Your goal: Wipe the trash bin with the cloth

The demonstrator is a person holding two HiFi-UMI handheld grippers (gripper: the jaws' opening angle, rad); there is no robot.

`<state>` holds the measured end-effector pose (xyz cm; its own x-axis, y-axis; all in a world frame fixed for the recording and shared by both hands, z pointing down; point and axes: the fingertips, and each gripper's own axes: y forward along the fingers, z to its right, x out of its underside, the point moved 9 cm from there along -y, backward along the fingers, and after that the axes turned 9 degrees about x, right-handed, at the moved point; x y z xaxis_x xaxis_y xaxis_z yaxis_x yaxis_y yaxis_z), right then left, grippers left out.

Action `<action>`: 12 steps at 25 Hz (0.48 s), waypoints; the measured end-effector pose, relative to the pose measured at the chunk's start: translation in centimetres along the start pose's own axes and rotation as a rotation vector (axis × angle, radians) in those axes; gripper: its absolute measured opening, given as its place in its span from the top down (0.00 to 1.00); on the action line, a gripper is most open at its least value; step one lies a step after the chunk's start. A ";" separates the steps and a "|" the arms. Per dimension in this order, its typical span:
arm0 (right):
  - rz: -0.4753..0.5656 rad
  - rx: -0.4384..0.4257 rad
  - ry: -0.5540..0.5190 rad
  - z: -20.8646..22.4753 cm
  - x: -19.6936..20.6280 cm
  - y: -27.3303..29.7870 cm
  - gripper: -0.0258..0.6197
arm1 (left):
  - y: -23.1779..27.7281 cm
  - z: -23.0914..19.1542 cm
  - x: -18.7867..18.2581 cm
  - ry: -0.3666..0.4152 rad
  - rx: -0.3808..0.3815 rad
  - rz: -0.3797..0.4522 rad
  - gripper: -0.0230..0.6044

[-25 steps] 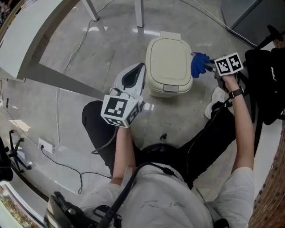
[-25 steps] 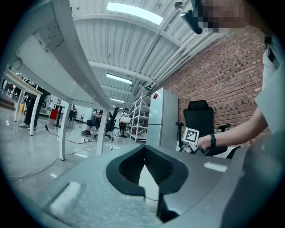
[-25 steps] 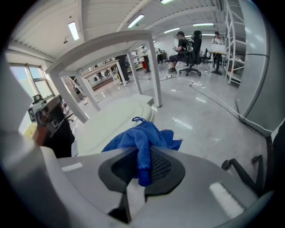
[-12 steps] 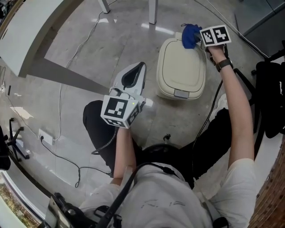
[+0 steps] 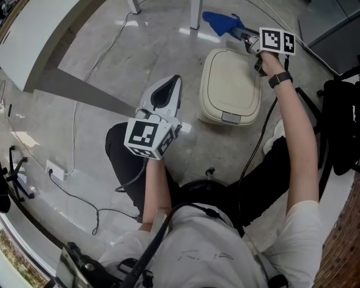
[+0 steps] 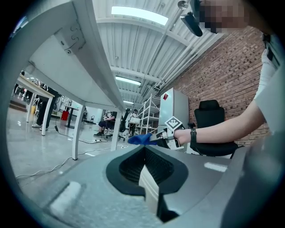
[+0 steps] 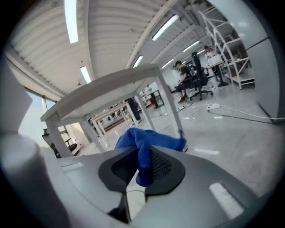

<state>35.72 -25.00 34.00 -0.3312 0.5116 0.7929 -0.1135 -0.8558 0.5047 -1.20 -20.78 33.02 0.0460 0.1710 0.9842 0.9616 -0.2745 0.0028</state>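
Both shut: right gripper (image 5: 246, 37) clamped on a fold of the blue cloth (image 5: 221, 22), left gripper (image 5: 164, 97) closed on nothing, idling low and left of the trash bin (image 5: 228, 117). Half a second back, pressed to the far right corner of the lid (image 5: 229, 76); now swept off past the far rim, dangling over bare floor (image 5: 140, 50) near a table leg (image 5: 195, 14). Probably the end of one pass across the lid, with a return to the bin needed for front and sides.
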 end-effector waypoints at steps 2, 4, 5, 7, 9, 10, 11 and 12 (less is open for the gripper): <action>0.036 0.088 -0.005 1.3 -0.1 -1.1 0.90 | 0.0 0.2 0.2 0.001 0.008 0.007 0.97; -0.063 0.178 -0.161 2.2 1.2 -1.3 0.90 | 0.0 0.7 0.2 0.003 0.019 0.009 0.97; -0.130 0.210 -0.272 2.3 2.1 -1.3 0.90 | 0.1 0.9 0.1 0.004 0.025 0.010 0.97; -0.247 0.244 -0.482 1.8 3.8 -1.3 0.90 | 0.1 1.3 -0.2 0.009 0.034 0.013 0.97; -0.321 0.229 -0.611 0.9 4.9 -1.4 0.90 | -0.1 1.5 -0.4 0.012 0.036 0.019 0.97; -0.346 0.203 -0.639 0.4 5.4 -1.4 0.90 | -0.2 1.6 -0.5 0.014 0.036 0.022 0.97; -0.366 0.171 -0.651 -0.2 5.9 -1.6 0.90 | -0.4 1.8 -0.6 0.016 0.036 0.025 0.97; -0.385 0.139 -0.657 -0.9 6.4 -2.0 0.90 | -0.6 2.1 -0.7 0.017 0.038 0.027 0.97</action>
<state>33.01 -20.08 37.79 0.3365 0.7490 0.5708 0.0254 -0.6131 0.7896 -1.28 -18.71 31.99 0.0677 0.1478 0.9867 0.9697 -0.2424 -0.0302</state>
